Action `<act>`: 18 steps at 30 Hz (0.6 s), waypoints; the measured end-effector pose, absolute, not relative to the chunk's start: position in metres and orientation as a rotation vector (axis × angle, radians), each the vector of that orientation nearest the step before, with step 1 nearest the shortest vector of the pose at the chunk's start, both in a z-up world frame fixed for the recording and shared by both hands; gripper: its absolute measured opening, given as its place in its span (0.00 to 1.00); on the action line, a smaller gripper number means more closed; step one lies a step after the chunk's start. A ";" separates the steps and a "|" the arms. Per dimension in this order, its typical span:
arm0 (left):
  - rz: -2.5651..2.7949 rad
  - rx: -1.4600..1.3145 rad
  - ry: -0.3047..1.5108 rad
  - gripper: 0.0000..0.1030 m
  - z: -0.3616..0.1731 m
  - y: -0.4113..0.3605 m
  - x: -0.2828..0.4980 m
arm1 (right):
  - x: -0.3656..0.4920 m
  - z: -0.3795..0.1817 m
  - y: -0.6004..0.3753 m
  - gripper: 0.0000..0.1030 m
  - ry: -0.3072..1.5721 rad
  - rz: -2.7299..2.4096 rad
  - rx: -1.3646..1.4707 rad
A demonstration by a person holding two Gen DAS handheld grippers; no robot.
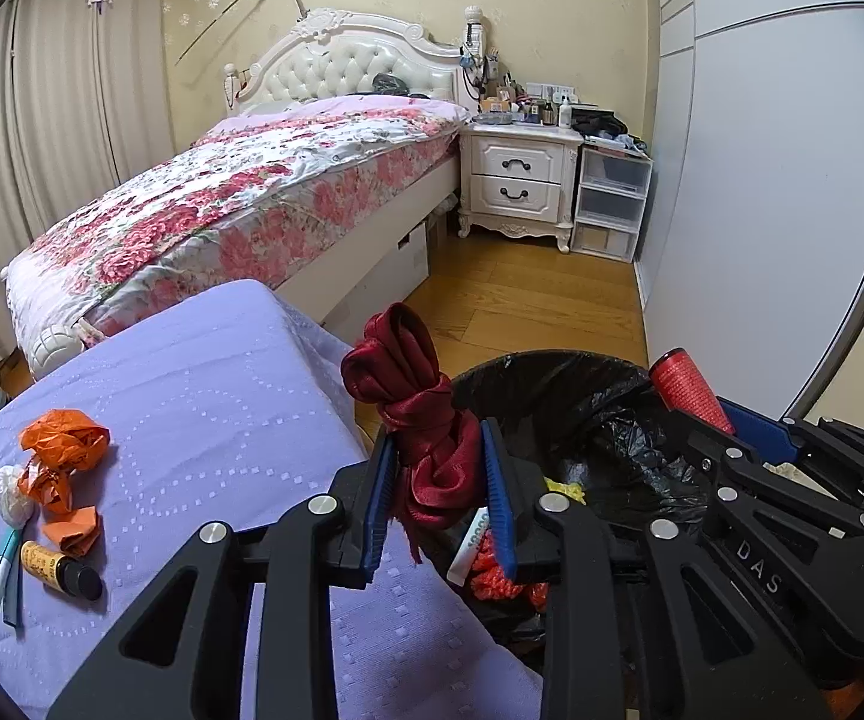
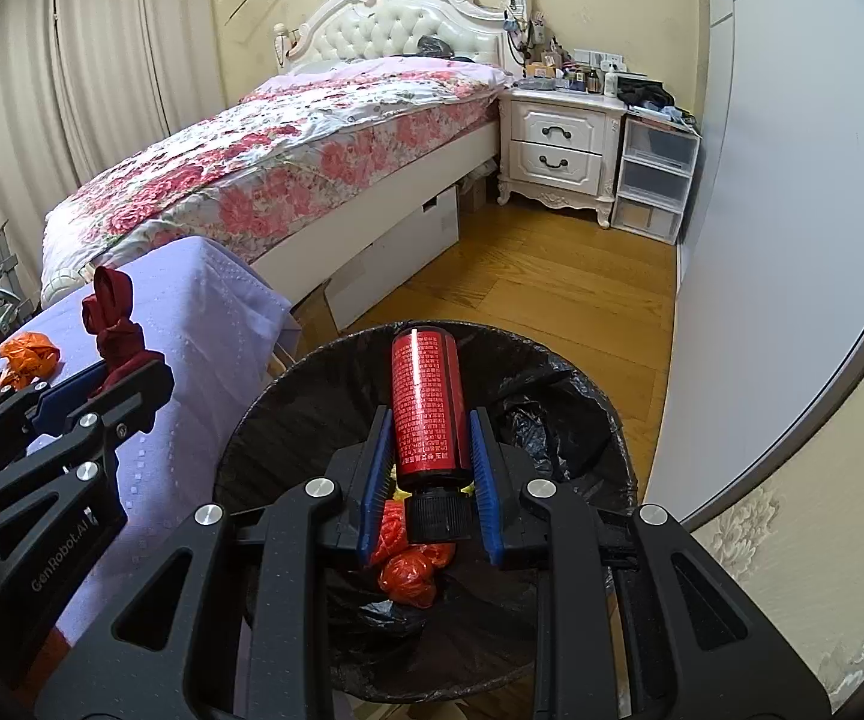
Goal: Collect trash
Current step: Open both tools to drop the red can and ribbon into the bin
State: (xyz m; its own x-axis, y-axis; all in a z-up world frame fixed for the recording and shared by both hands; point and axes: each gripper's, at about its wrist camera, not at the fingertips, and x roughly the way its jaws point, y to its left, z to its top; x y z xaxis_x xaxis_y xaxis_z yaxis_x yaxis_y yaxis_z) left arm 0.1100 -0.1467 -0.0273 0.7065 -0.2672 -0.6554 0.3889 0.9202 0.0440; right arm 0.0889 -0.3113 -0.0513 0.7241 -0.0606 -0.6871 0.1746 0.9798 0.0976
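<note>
Both grippers loaded at the trash bin

The left gripper [image 1: 438, 498] tilts downward at the edge of the purple-covered table [image 1: 204, 372], its blue pads clamped on a knotted dark red cloth [image 1: 426, 414] that stands up between them — right beside the black-lined bin [image 2: 288, 396]. The right gripper [image 2: 429, 474] points down over the bin's mouth, gripping a red bottle [image 2: 429, 414] with its black cap toward the camera. Orange wrappers [image 1: 63, 441] and a small yellow bottle [image 1: 51, 567] lie on the table; orange scraps [image 2: 411, 576] sit inside the bin.
</note>
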 end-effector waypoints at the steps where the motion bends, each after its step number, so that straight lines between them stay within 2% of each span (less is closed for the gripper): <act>1: -0.365 0.187 0.700 0.31 -0.028 -0.146 0.112 | 0.090 -0.052 -0.313 0.25 0.752 -0.130 0.162; 3: -0.363 0.191 0.705 0.39 -0.030 -0.146 0.112 | 0.090 -0.053 -0.315 0.26 0.747 -0.139 0.168; 5: -0.351 0.192 0.699 0.63 -0.030 -0.146 0.112 | 0.090 -0.053 -0.317 0.30 0.749 -0.145 0.176; 6: -0.343 0.187 0.692 0.66 -0.030 -0.145 0.111 | 0.090 -0.054 -0.318 0.36 0.748 -0.149 0.178; 11: -0.327 0.184 0.689 0.70 -0.029 -0.140 0.112 | 0.088 -0.053 -0.320 0.40 0.742 -0.166 0.179; 13: -0.320 0.184 0.688 0.71 -0.026 -0.137 0.112 | 0.088 -0.052 -0.320 0.47 0.740 -0.170 0.180; 18: -0.287 0.166 0.685 0.71 -0.021 -0.124 0.107 | 0.086 -0.048 -0.317 0.48 0.735 -0.170 0.181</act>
